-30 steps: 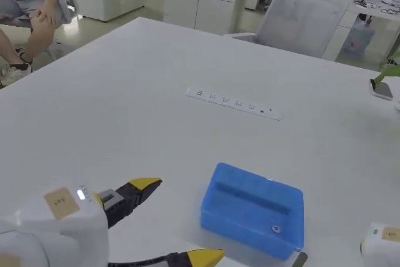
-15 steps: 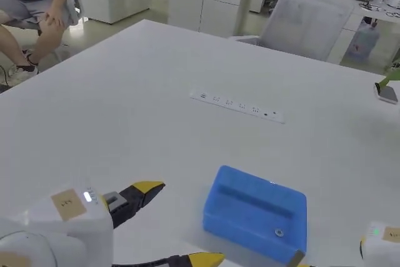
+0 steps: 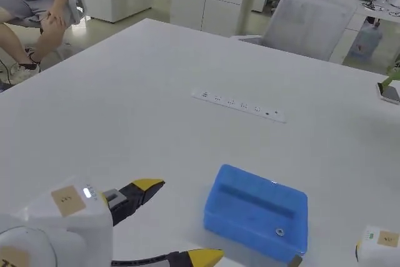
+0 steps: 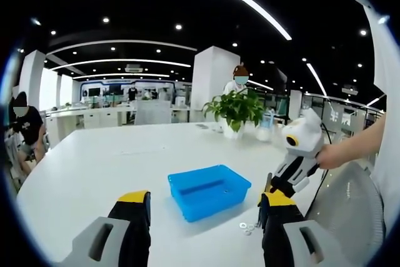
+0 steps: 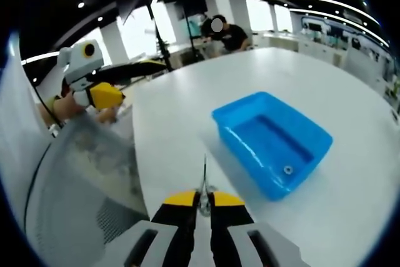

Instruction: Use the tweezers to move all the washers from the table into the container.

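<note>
The blue container [image 3: 256, 211] sits near the table's front edge with one washer [image 3: 279, 232] inside it. My left gripper [image 3: 178, 222] is to its left, open and holding nothing. In the left gripper view several washers [image 4: 247, 226] lie on the table right of the container [image 4: 209, 190], just below the right gripper [image 4: 294, 154]. My right gripper [image 5: 205, 199] is shut on the thin tweezers [image 5: 204, 179], whose tips point toward the container [image 5: 272, 139] and its washer [image 5: 288, 169]. The left gripper [image 5: 106, 85] appears beyond it.
A white power strip [image 3: 237, 104] lies flat mid-table. An office chair [image 3: 306, 20] stands at the far edge and a seated person [image 3: 31, 4] is at the far left. A potted plant [image 4: 236, 107] stands on the table farther off.
The head view has shifted slightly. Both grippers and the container stay about where they were.
</note>
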